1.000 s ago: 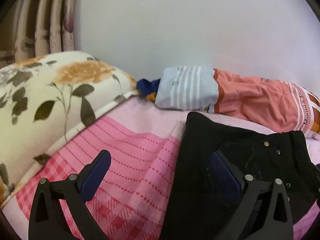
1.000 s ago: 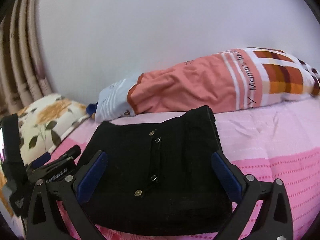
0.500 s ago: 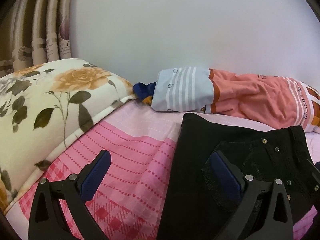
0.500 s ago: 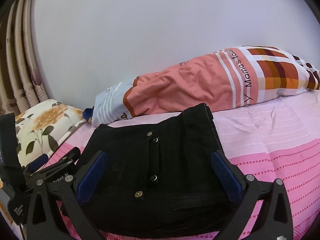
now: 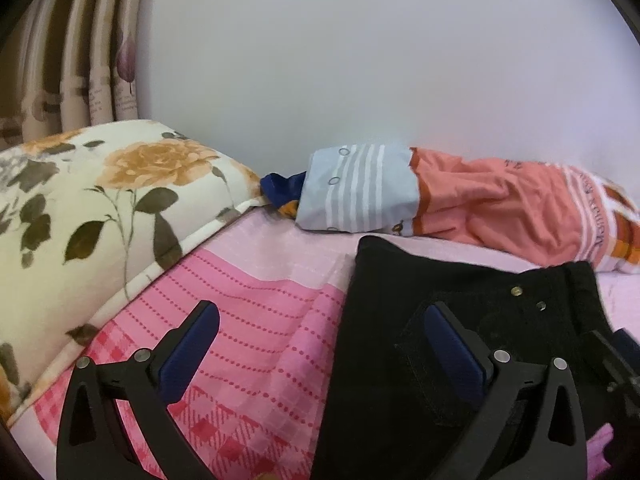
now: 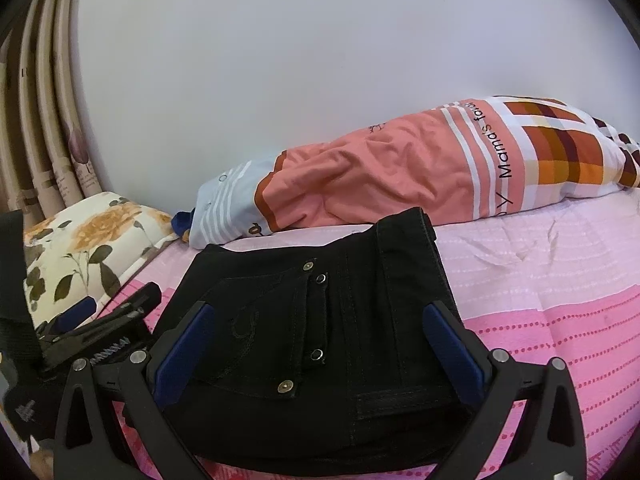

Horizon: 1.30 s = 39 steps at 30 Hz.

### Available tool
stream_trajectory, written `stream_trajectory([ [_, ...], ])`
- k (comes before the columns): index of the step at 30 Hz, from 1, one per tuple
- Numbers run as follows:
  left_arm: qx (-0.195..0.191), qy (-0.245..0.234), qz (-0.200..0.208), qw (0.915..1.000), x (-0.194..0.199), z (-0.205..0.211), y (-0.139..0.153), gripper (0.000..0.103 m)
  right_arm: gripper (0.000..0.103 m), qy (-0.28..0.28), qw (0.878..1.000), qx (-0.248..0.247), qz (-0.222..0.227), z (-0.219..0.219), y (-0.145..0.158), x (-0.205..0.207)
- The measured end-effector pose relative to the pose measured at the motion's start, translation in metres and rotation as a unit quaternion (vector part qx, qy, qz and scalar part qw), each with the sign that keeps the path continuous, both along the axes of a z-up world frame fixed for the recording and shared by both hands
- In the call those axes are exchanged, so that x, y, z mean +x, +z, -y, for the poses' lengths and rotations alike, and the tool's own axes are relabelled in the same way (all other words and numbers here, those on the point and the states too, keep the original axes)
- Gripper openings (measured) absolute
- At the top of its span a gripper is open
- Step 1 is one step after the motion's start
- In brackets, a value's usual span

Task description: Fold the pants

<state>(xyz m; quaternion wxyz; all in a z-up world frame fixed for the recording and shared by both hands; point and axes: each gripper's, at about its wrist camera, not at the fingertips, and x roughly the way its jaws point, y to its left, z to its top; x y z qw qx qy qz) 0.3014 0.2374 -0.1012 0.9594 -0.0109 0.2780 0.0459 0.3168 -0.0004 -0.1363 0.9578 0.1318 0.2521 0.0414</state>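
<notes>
Black pants [image 6: 320, 332] lie folded into a compact rectangle on the pink bed sheet [image 6: 560, 320], metal snaps facing up. In the left wrist view the pants [image 5: 400, 320] fill the lower right. My left gripper [image 5: 320, 344] is open and empty, hovering over the pants' left edge, one finger above the sheet and one above the fabric. My right gripper [image 6: 316, 348] is open and empty, its fingers straddling the folded pants just above them. The left gripper also shows in the right wrist view [image 6: 100, 320] at the lower left.
A floral pillow [image 5: 80, 220] lies at the left. A long salmon, striped and checked bolster [image 6: 400, 184] lies along the white wall behind the pants. Curtains [image 5: 80, 60] hang at the far left. Pink sheet extends to the right of the pants.
Both grippers have pulled back and risen slightly from the folded pants, staying open. The pants have not moved.
</notes>
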Motion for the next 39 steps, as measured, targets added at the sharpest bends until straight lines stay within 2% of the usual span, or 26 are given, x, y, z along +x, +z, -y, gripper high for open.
stream_trajectory([
  [5,-0.037,0.013,-0.022,0.9990,0.003,-0.015,0.010,0.102,0.103,0.014,1.000,0.010,0.001,0.003,0.003,-0.002],
  [9,-0.024,0.026,-0.007,0.9994,-0.008,-0.020,0.026,0.102,0.103,0.020,1.000,0.003,0.011,0.004,0.015,-0.009],
  [17,-0.014,0.033,0.027,0.9990,-0.042,-0.019,0.071,0.103,0.103,0.024,0.999,0.026,0.039,0.015,0.057,-0.032],
  [21,-0.045,0.027,0.031,0.9981,-0.056,-0.024,0.090,0.103,0.103,0.032,0.998,0.018,0.054,0.014,0.075,-0.048],
  [24,-0.062,0.028,0.013,0.9976,-0.060,-0.028,0.098,0.103,0.103,0.041,0.997,0.017,0.058,0.010,0.084,-0.056],
  [25,-0.062,0.034,0.006,0.9975,-0.061,-0.028,0.098,0.103,0.103,0.045,0.997,0.016,0.059,0.007,0.087,-0.059],
  [28,-0.026,0.077,-0.003,0.9966,-0.072,-0.030,0.097,0.103,0.103,0.061,0.996,0.012,0.058,-0.003,0.092,-0.062],
  [30,-0.017,0.080,-0.006,0.9966,-0.078,-0.036,0.094,0.103,0.103,0.082,0.995,0.006,0.050,-0.017,0.093,-0.061],
  [34,-0.009,0.111,-0.016,0.9936,-0.087,-0.058,0.087,0.103,0.103,0.131,0.990,-0.003,0.044,-0.051,0.094,-0.056],
  [39,-0.028,0.154,-0.039,0.9869,-0.083,-0.105,0.068,0.103,0.103,0.195,0.981,0.005,0.012,-0.102,0.090,-0.023],
])
